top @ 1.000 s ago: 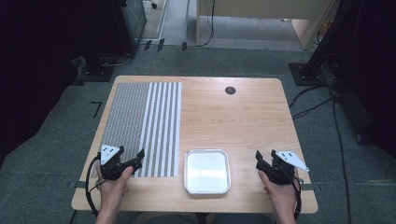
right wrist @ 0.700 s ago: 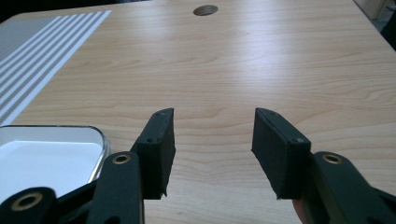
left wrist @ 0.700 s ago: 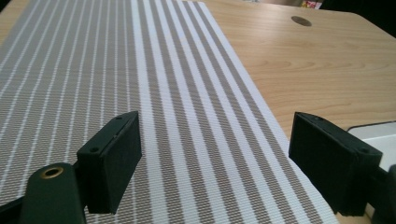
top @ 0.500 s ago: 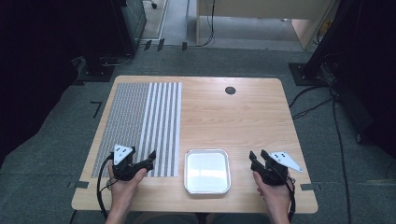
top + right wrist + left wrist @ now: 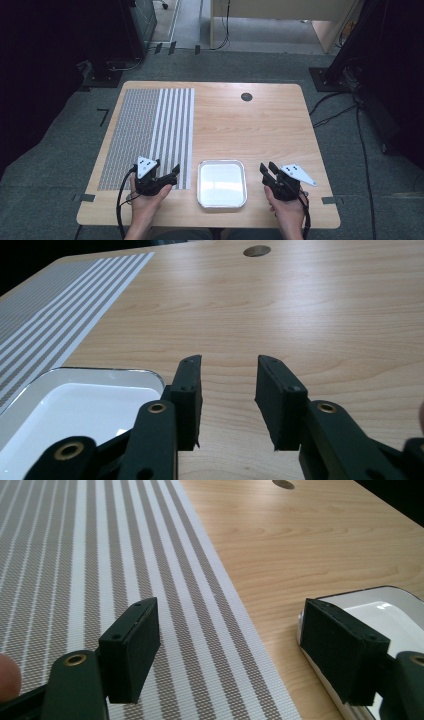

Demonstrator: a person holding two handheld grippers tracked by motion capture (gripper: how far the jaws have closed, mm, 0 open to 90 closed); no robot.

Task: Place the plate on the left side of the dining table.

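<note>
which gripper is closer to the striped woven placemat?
Left. The left gripper hangs over the near right corner of the striped woven placemat; the right gripper sits beyond the white rectangular metal tray, over bare wood.

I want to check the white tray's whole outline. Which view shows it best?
The high view: the whole white tray lies between both grippers, every edge visible. The left gripper view catches a corner behind one jaw; the right gripper view shows its near part, cropped.
</note>
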